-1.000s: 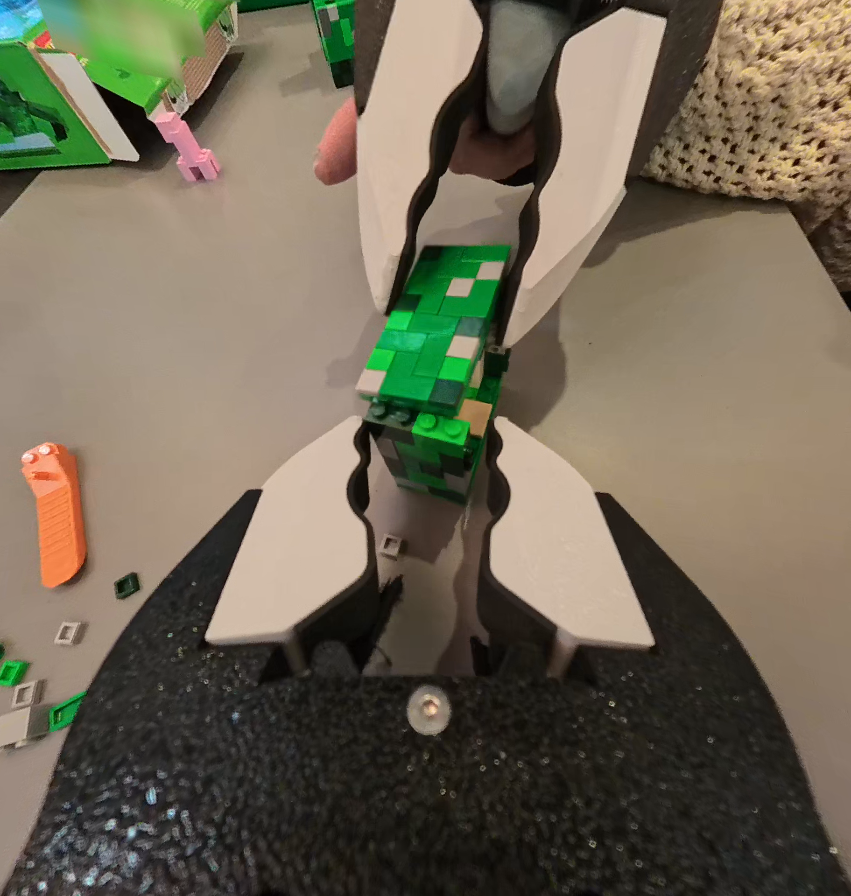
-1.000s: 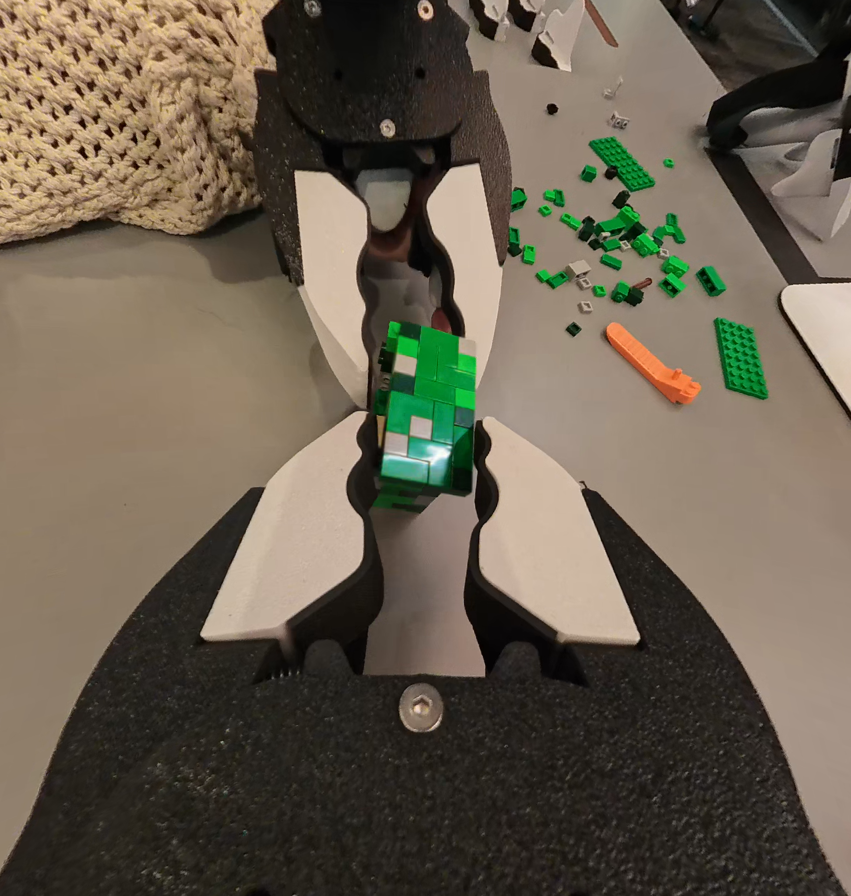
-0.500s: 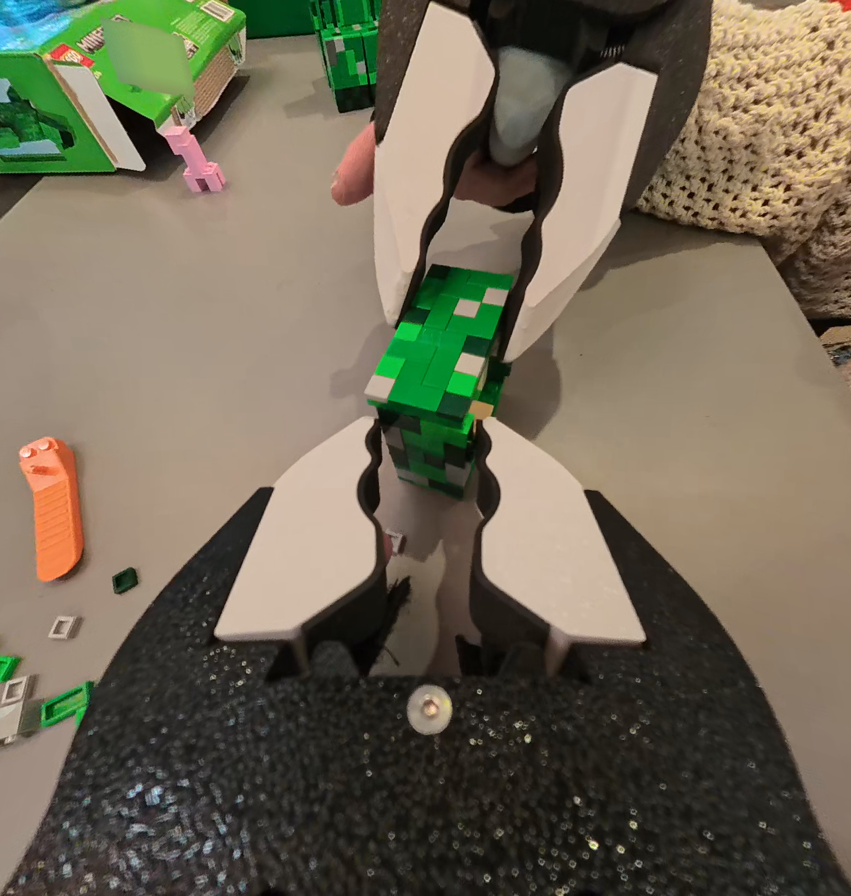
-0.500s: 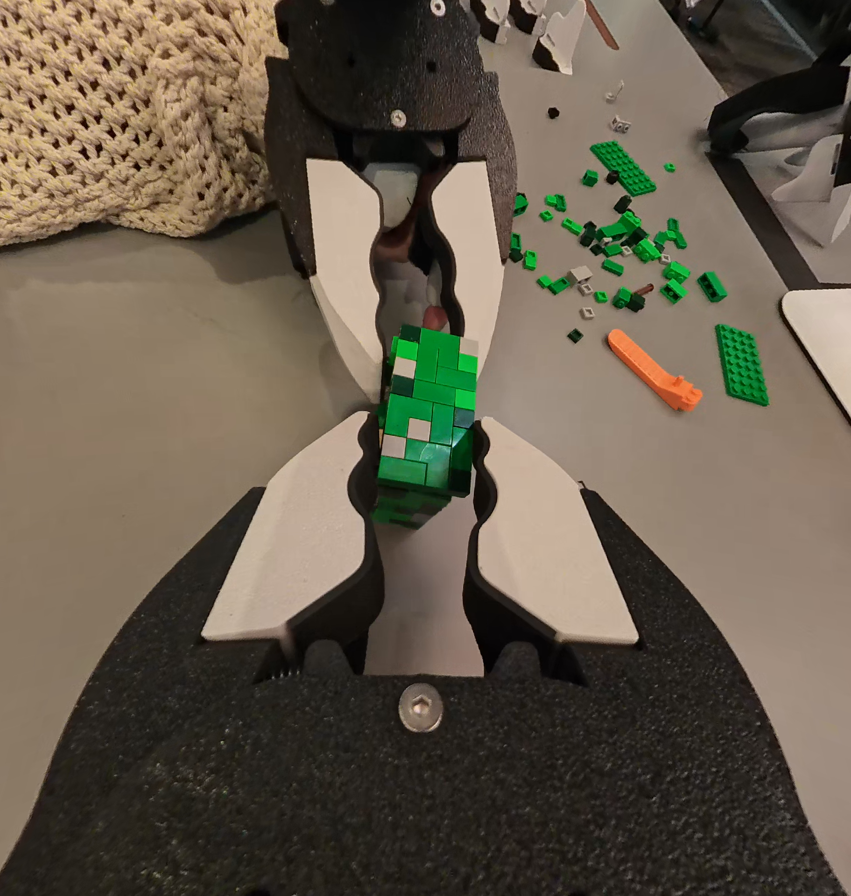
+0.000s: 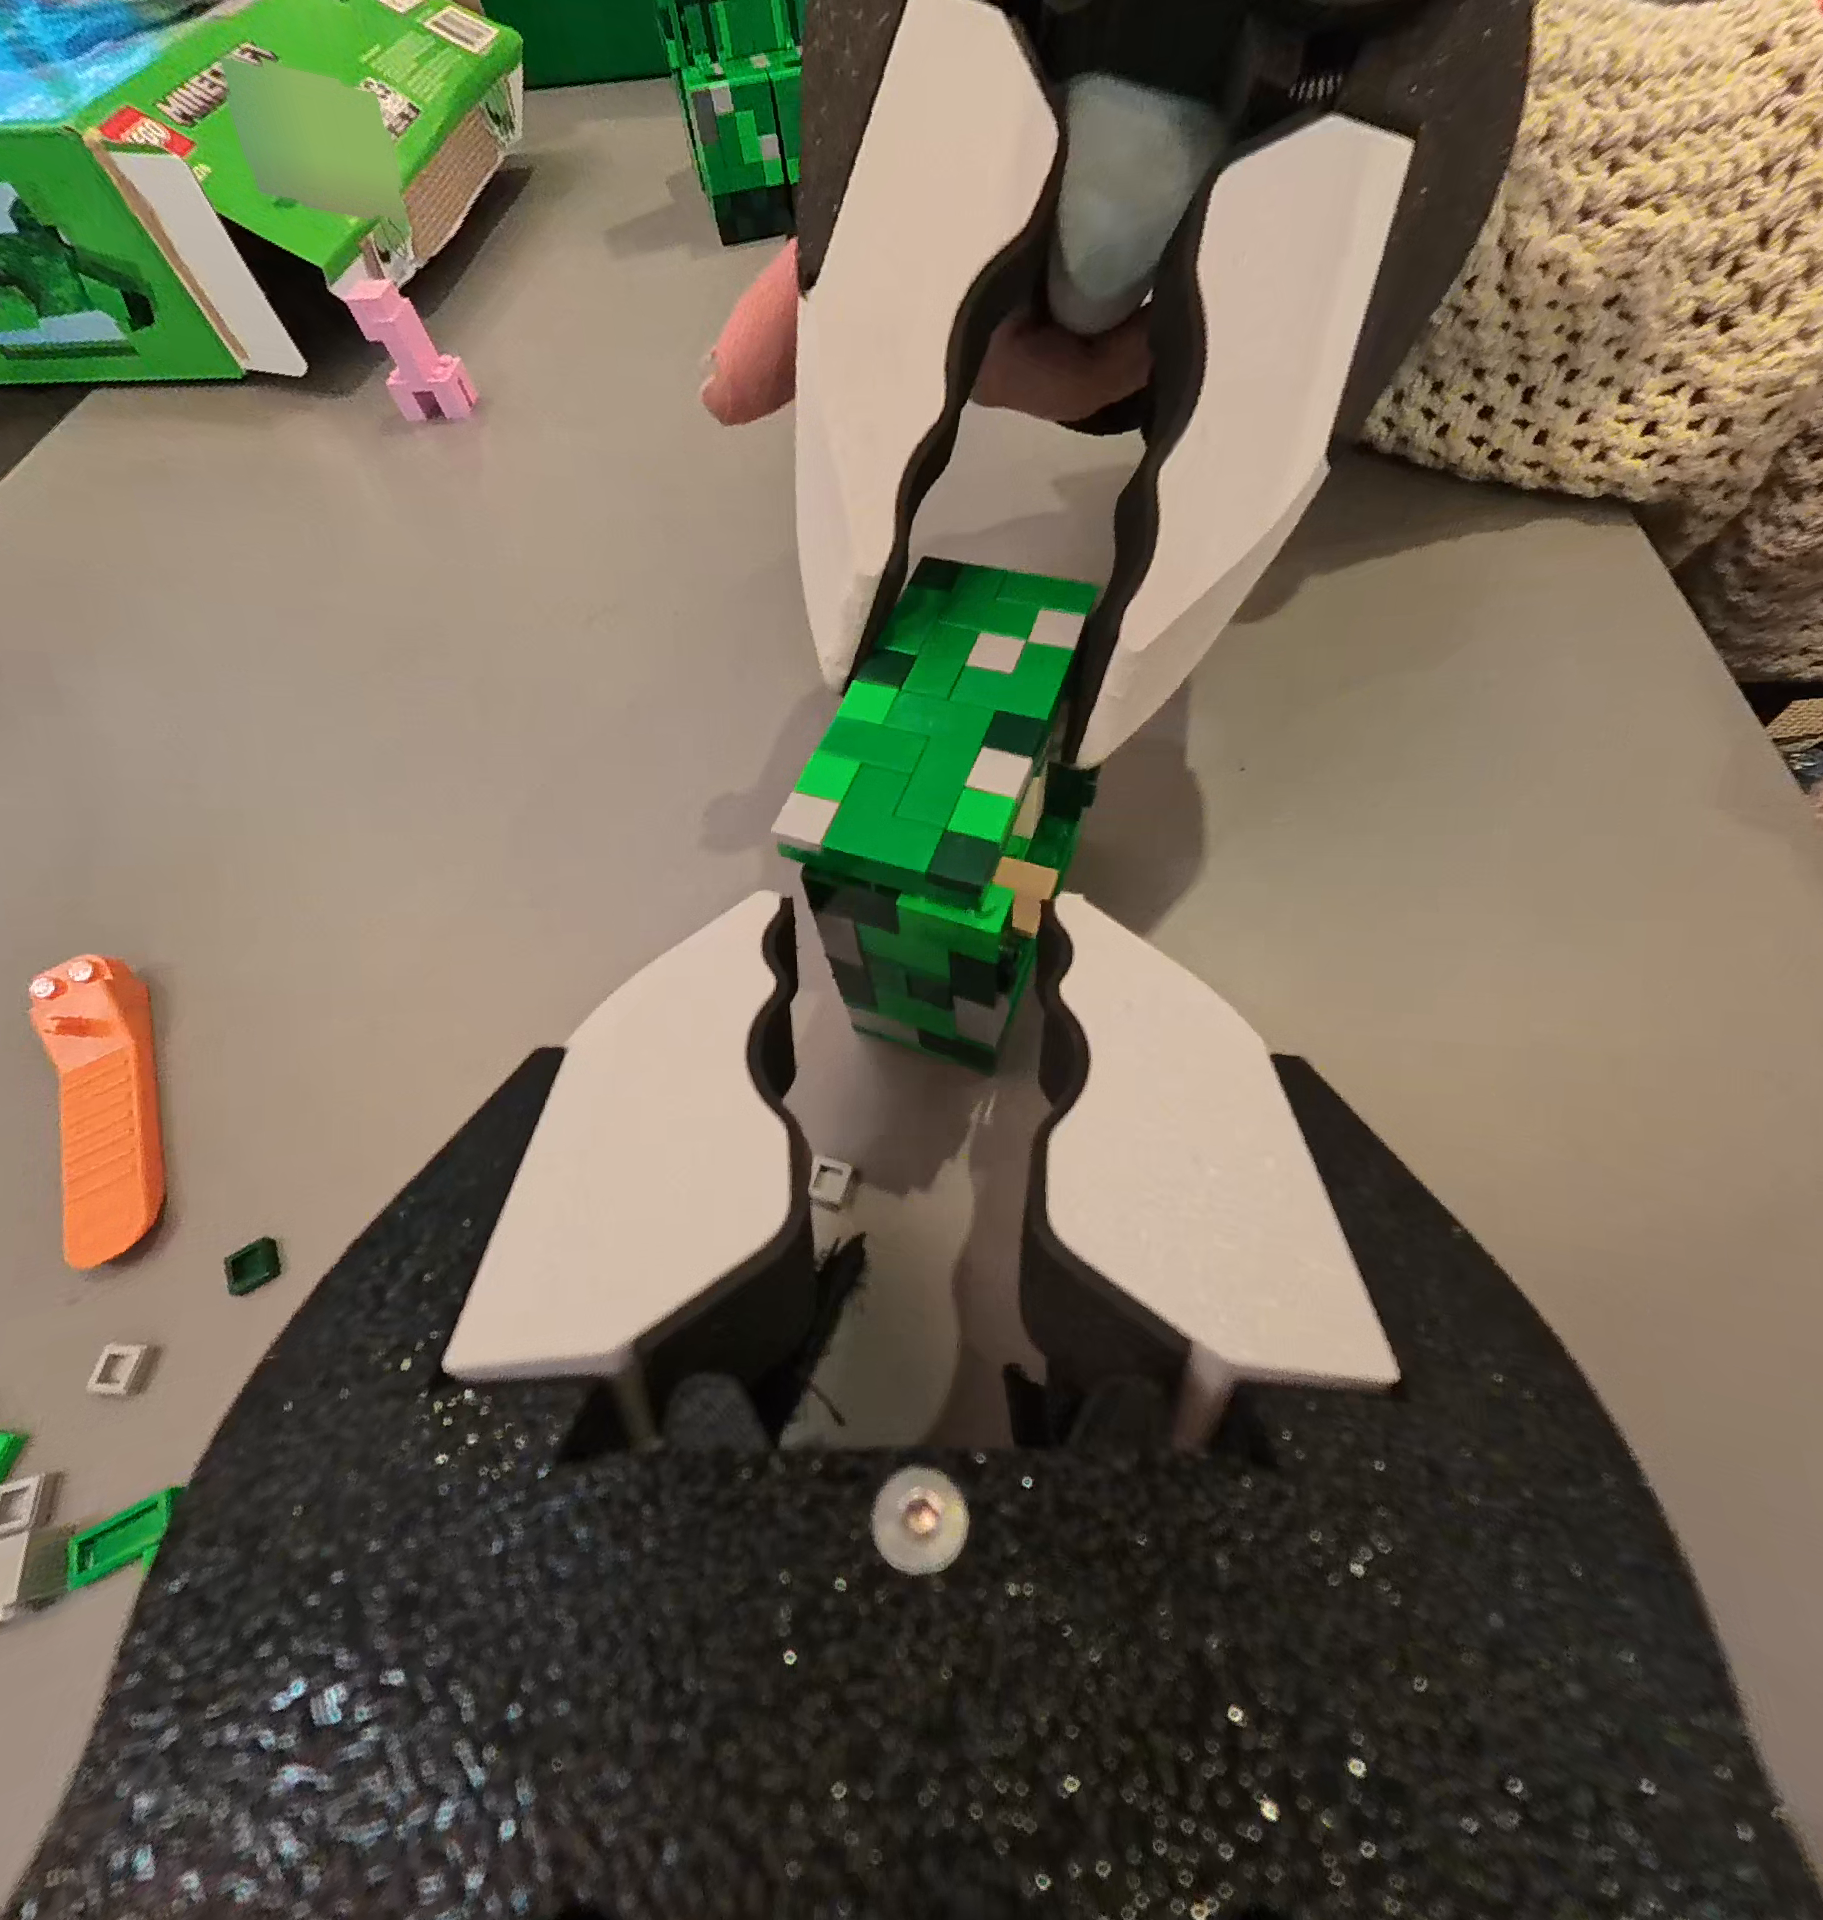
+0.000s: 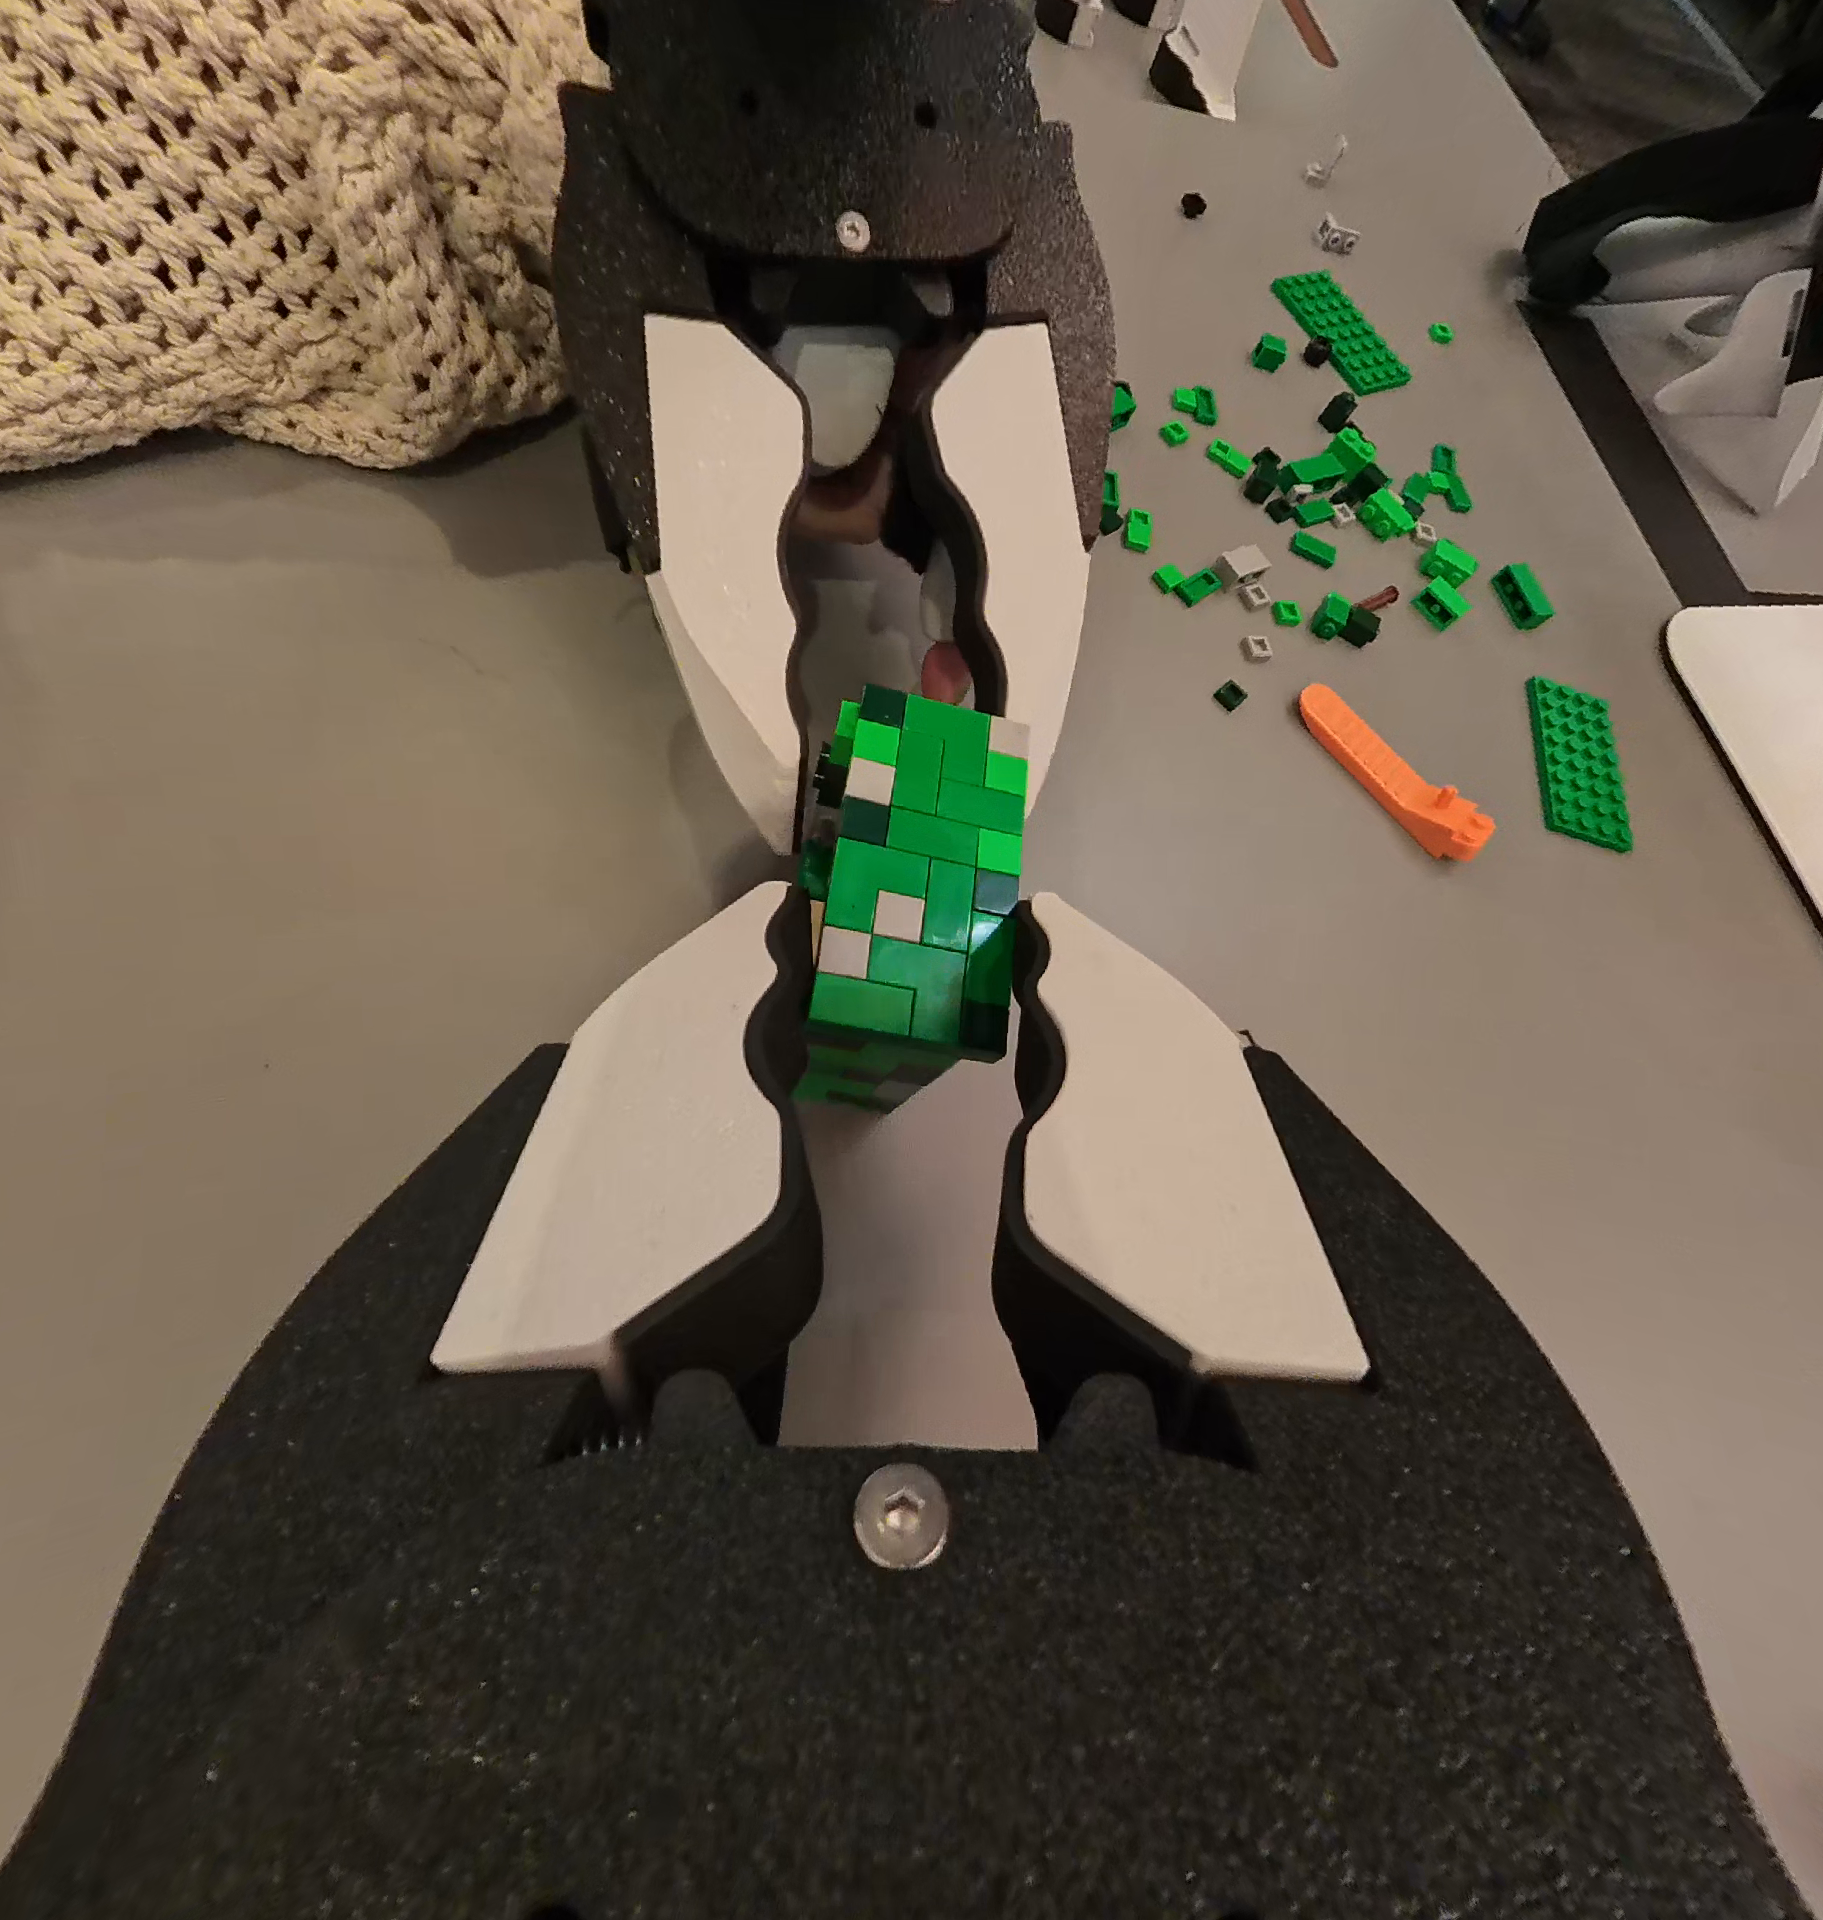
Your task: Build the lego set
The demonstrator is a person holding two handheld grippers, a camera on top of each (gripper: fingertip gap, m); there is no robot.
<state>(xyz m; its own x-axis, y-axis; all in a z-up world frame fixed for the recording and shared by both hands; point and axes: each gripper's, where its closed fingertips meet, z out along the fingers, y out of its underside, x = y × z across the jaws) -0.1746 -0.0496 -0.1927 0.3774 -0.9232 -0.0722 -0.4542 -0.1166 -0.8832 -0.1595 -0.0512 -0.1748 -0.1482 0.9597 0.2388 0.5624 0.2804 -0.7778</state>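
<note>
Grey surface (image 5: 263,727), cream knitted blanket (image 6: 211,208) along one edge.

Left hand-held gripper (image 5: 917,935): jaws set against both flanks of the lower body of the green block figure (image 5: 938,831), which stands on the surface; judged clamped on it. Right hand-held gripper (image 6: 902,997), facing the left one from the far side: jaws flank the tiled top section of the same figure and touch it on at least one side; whether it truly clamps I cannot tell.

Figure position: mid-surface, between the two opposed grippers, upper section sitting slightly skewed over the lower body.

Outward: orange brick separator (image 6: 1395,774) near a green plate (image 6: 1577,764), scattered loose bricks (image 6: 1333,499) beyond. Green set box (image 5: 159,208), small pink figure (image 5: 413,348) and a second green built column (image 5: 741,114) at the far end.

Progress (judgement): body and tiled top largely built; top apparently being seated. Many loose pieces and plates unused, and two built sections not yet joined, so a fair portion is left.
</note>
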